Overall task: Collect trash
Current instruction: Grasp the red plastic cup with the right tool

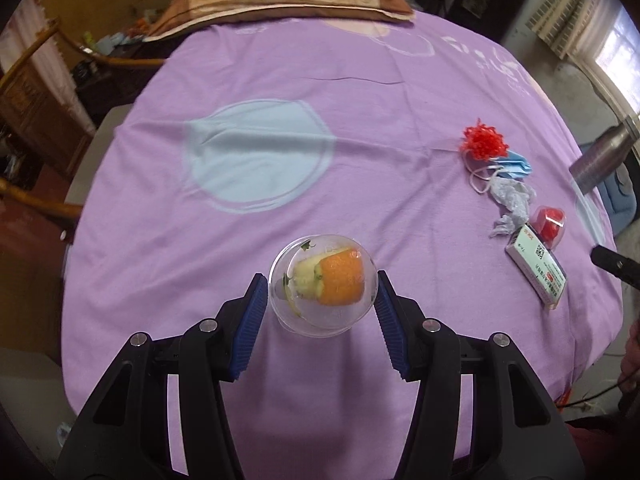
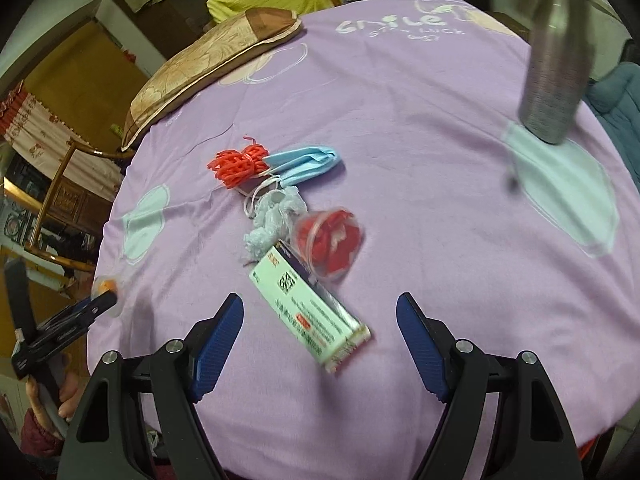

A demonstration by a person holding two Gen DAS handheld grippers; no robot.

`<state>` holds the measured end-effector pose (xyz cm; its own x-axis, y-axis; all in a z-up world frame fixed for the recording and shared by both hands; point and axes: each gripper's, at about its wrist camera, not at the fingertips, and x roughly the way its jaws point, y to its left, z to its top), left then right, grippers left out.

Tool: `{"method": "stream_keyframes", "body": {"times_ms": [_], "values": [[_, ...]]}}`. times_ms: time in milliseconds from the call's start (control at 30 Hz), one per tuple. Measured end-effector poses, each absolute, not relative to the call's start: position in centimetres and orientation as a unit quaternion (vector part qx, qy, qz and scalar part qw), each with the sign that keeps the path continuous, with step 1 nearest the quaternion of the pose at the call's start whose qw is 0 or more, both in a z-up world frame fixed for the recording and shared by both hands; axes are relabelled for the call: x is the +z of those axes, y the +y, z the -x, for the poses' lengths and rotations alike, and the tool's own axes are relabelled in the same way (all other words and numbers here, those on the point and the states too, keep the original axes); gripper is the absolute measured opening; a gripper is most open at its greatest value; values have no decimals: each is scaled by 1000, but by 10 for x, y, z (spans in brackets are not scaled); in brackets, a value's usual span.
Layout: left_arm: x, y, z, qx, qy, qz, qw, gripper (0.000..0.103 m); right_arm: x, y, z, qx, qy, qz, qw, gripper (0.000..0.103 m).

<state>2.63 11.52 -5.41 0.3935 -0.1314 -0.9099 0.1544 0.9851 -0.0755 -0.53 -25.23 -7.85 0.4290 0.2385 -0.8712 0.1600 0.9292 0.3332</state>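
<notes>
A clear plastic cup [image 1: 322, 285] holding orange peel and fruit scraps lies on the purple cloth [image 1: 360, 92]. My left gripper [image 1: 322, 294] stands open with its blue pads on either side of the cup, close to it. My right gripper [image 2: 320, 312] is open above a green-and-white medicine box [image 2: 310, 312]. Beyond the box lie a clear cup with red scraps [image 2: 330, 244], a crumpled grey tissue [image 2: 272, 220], a blue face mask [image 2: 306, 164] and a red net [image 2: 238, 164]. The same pile shows at the right of the left wrist view [image 1: 516, 196].
A steel bottle [image 2: 556, 64] stands at the far right of the table. A brown cushion [image 2: 208, 64] lies at the far edge. Wooden chairs [image 1: 36, 92] stand to the left. The left gripper [image 2: 80, 312] shows at the table's left edge in the right wrist view.
</notes>
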Motion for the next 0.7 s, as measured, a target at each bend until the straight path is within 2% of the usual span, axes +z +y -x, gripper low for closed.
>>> {"method": "stream_keyframes", "body": {"times_ms": [333, 367, 400, 433, 500, 700], "values": [[-46, 139, -2, -45, 548, -6, 835, 54, -109, -236, -49, 30, 553, -191, 810, 77], [-46, 138, -3, -46, 548, -8, 835, 54, -114, -235, -53, 22, 561, -185, 806, 74], [-46, 137, -4, -48, 548, -8, 835, 54, -117, -235, -54, 14, 565, -184, 804, 53], [-46, 136, -6, -51, 548, -9, 835, 54, -120, -237, -54, 14, 568, -191, 800, 41], [-46, 131, -10, -61, 546, -12, 836, 54, -115, -243, -48, 15, 554, -206, 806, 37], [-43, 96, -31, -121, 536, -29, 835, 54, -80, -264, -14, 17, 514, -215, 831, 36]]}}
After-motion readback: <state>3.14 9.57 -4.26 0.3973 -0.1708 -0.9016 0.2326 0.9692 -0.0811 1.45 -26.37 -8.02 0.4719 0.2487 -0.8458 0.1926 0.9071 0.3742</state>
